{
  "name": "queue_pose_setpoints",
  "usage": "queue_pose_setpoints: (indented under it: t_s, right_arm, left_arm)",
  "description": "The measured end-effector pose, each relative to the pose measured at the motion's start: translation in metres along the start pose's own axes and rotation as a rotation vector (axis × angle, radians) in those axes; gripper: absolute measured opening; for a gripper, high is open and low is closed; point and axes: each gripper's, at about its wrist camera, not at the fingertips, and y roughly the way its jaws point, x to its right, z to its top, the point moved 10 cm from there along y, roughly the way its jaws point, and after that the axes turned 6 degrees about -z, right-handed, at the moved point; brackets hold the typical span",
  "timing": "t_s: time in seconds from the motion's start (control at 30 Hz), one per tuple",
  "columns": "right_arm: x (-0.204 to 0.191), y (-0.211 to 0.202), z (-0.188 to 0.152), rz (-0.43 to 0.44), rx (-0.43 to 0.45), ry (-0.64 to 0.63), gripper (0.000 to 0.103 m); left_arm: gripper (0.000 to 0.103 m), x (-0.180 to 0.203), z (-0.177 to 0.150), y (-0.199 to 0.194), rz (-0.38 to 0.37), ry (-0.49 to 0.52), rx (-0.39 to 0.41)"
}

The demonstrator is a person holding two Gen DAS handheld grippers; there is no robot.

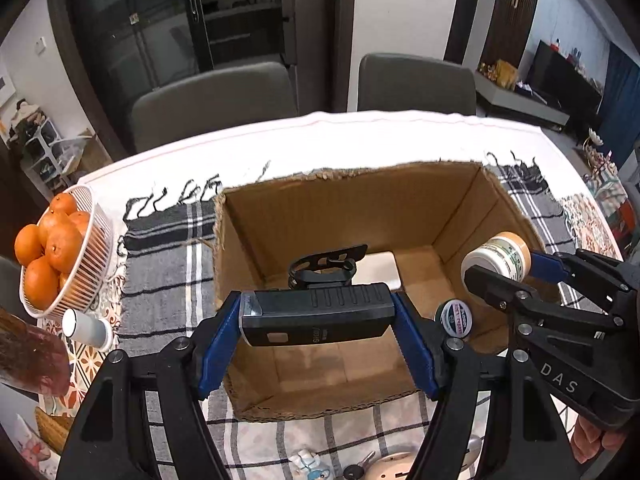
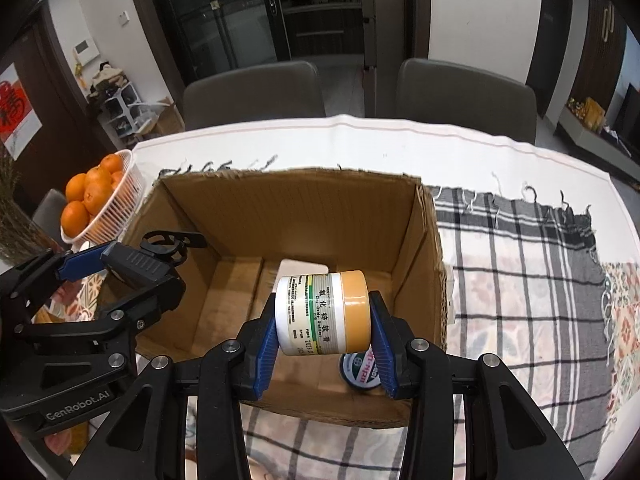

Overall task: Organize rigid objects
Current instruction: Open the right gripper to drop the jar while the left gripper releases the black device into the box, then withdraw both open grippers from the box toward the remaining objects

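Observation:
An open cardboard box (image 1: 332,200) (image 2: 288,196) stands on the checked cloth. My left gripper (image 1: 316,320) is shut on a black bike light (image 1: 316,314) with a strap mount, held lengthwise over the box's near part; the same gripper (image 2: 108,264) shows at the left of the right wrist view. My right gripper (image 2: 322,314) is shut on a white ointment jar (image 2: 320,312) (image 1: 496,262) with a tan lid, held on its side above the box's near right corner. Inside the box lie a small round tin (image 1: 454,318) (image 2: 360,372) and a white flat item (image 1: 376,270).
A white basket of oranges (image 1: 60,248) (image 2: 100,200) stands left of the box, with a white bottle (image 1: 86,326) lying in front of it. Two grey chairs (image 1: 212,100) stand behind the table. Keys and small objects (image 1: 360,468) lie at the near edge.

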Motion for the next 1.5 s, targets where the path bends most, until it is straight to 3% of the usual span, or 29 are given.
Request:
queue_pose_setpoints:
  t_s: [0.17, 0.43, 0.97, 1.5]
  right_arm:
    - [0.001, 0.007, -0.006, 0.001, -0.034, -0.001, 0.042]
    - [0.006, 0.004, -0.005, 0.009, -0.023, 0.037, 0.045]
    - [0.016, -0.06, -0.002, -0.053, 0.149, 0.113, 0.046]
    - [-0.005, -0.114, -0.031, -0.055, 0.247, 0.153, 0.055]
  left_arm:
    - [0.073, -0.002, -0.006, 0.01, 0.0, -0.022, -0.041]
    - [0.077, -0.003, -0.006, 0.003, 0.015, -0.037, -0.024]
    - [0.078, 0.003, -0.014, -0.052, 0.005, -0.064, 0.107]
    - [0.082, -0.005, -0.044, -0.117, 0.048, -0.051, 0.244]
